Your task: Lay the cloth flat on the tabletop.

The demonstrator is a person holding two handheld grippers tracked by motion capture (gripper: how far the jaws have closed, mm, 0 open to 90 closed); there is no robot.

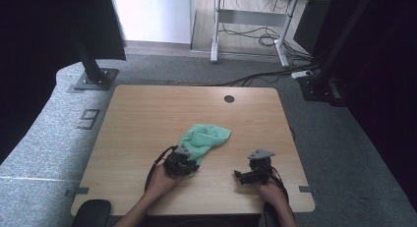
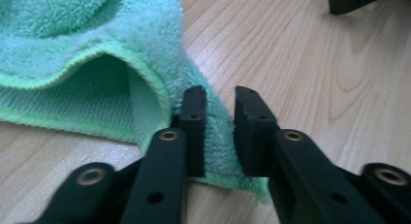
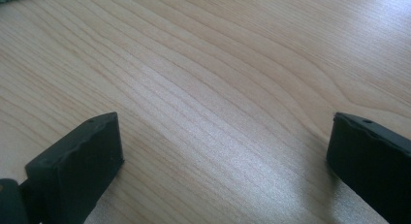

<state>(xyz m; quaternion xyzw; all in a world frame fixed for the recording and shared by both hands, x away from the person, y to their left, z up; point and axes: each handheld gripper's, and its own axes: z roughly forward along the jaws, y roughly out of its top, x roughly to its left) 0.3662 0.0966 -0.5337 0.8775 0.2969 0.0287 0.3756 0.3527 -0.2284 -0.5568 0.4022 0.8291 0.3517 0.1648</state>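
You are working in what is looking like a lab or recording studio: a wooden table (image 1: 147, 119) is standing on grey carpet (image 1: 44, 138) bearing a taped "9" (image 1: 88, 119), black curtains (image 1: 44, 35) are hanging on both sides, rig posts (image 1: 88, 60) are bolted down, cables (image 1: 255, 38) are trailing under a height-adjustable desk (image 1: 251, 20).

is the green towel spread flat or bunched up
Bunched up: the green towel lies crumpled on the table, with a folded-over edge raised in the left gripper view.
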